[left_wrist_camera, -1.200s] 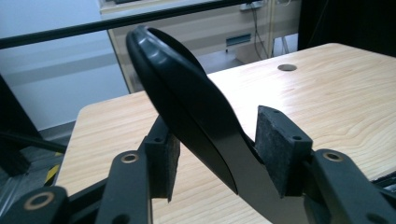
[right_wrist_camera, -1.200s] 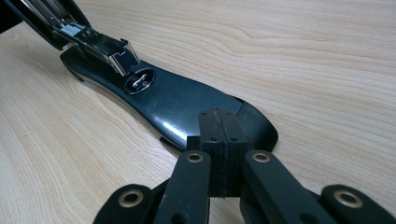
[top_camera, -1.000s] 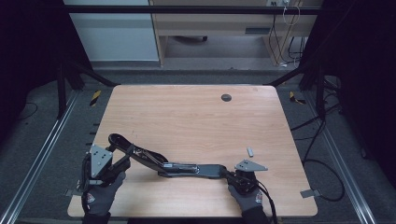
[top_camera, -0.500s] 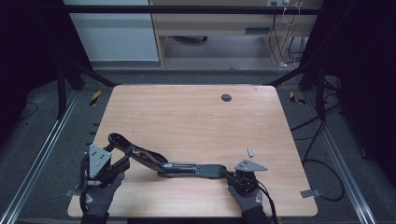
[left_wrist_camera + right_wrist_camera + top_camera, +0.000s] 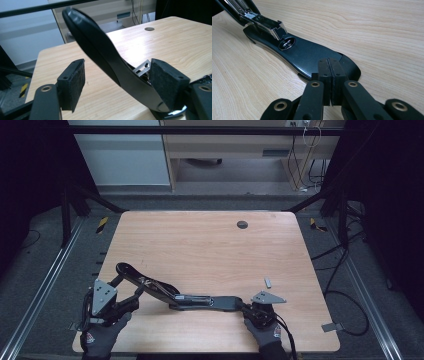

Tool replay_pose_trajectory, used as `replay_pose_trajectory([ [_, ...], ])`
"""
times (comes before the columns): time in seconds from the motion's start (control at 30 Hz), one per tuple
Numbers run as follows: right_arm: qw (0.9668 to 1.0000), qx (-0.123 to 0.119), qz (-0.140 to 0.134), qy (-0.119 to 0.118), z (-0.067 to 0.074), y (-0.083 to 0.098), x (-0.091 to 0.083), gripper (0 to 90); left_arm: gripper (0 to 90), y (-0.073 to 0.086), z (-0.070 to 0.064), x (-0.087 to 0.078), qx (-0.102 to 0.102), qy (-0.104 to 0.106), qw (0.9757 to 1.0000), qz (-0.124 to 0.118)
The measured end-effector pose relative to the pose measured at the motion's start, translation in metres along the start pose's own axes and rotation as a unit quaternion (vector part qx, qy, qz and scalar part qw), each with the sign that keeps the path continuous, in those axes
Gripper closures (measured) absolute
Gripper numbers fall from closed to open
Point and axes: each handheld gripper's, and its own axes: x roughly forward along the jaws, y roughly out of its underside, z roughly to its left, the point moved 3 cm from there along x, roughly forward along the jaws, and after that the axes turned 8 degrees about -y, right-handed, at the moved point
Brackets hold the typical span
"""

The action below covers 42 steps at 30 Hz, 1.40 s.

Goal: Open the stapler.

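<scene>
Black and shiny, the stapler [image 5: 170, 292] lies swung wide open near the front edge of the desk [image 5: 210, 245]. Its flat base [image 5: 312, 56] rests on the wood, and its curved top arm [image 5: 100, 50] sticks up and away to the left. A silver metal staple track [image 5: 263, 22] lies over the base, near the little round anvil plate [image 5: 287, 43].

At the right end of the stapler, the right gripper [image 5: 255, 309] has its two fingers [image 5: 324, 72] pressed tight together, with their tips down on the tip of the base, as if pinning it to the desk. At the left end of the stapler, the left gripper [image 5: 131, 300] has its fingers [image 5: 72, 80] spread apart around the top arm. They have just been opening. One pad sits right by the arm and may be brushing it; the other is clear of it, so I judge the arm is let go.

Behind the right end of the stapler lies a small grey bit [image 5: 268, 282], and far behind the stapler is a round dark hole cover [image 5: 242, 224].

What could go wrong? The top arm stands up with nothing pressing on it now. If the left gripper bumps it while pulling back, the arm could flop down or swing the whole stapler round. The right fingers only press on a thin, smooth tip, so they could slide off, and then the stapler would skid toward the edge of the desk.
</scene>
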Motion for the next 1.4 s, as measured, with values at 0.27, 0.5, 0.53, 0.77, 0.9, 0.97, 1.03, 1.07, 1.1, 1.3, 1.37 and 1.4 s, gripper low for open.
replay_pose_trajectory([
  [0.27,1.0,0.0,0.0,0.0,0.0,0.0,0.0,89.3,23.8,0.015,0.003,-0.004,0.001,0.004,0.9997,0.024],
  [0.5,1.0,0.0,0.0,0.0,0.0,0.0,0.0,89.3,22.8,0.031,0.009,-0.002,-0.006,-0.001,0.9991,0.043],
  [0.53,1.0,0.0,0.0,0.0,0.0,0.0,0.0,89.3,22.8,0.033,0.009,-0.002,-0.005,0.0,0.9989,0.046],
  [0.77,1.0,0.0,0.0,-0.001,0.0,0.0,0.0,89.3,23.1,0.049,0.009,0.003,-0.001,-0.004,0.9977,0.067],
  [0.9,1.0,0.0,0.0,-0.001,0.0,0.0,0.0,89.2,23.5,0.058,0.009,0.009,0.0,-0.012,0.9968,0.079],
  [0.97,1.0,0.0,0.0,-0.001,0.0,0.0,0.0,89.0,24.1,0.061,0.01,0.011,-0.003,-0.015,0.9964,0.084],
  [1.03,1.0,-0.001,0.0,-0.002,0.0,0.0,0.0,88.6,25.0,0.066,0.011,0.014,-0.008,-0.018,0.9957,0.091],
  [1.07,1.0,-0.001,0.0,-0.002,0.0,0.0,0.0,88.3,25.2,0.068,0.012,0.015,-0.008,-0.019,0.9954,0.093],
  [1.1,1.0,-0.001,0.0,-0.002,0.0,0.0,0.0,87.9,25.4,0.07,0.013,0.016,-0.009,-0.02,0.9951,0.097],
  [1.3,1.0,0.0,0.001,-0.004,0.0,-0.001,0.0,85.6,29.0,0.078,0.016,0.02,-0.014,-0.027,0.9942,0.103],
  [1.37,1.0,-0.001,0.002,-0.006,-0.001,-0.001,-0.001,85.0,32.0,0.08,0.017,0.021,-0.013,-0.029,0.9939,0.105],
  [1.4,1.0,0.0,0.003,-0.006,0.0,-0.002,-0.002,84.6,33.1,0.081,0.017,0.021,-0.015,-0.029,0.994,0.105],
])
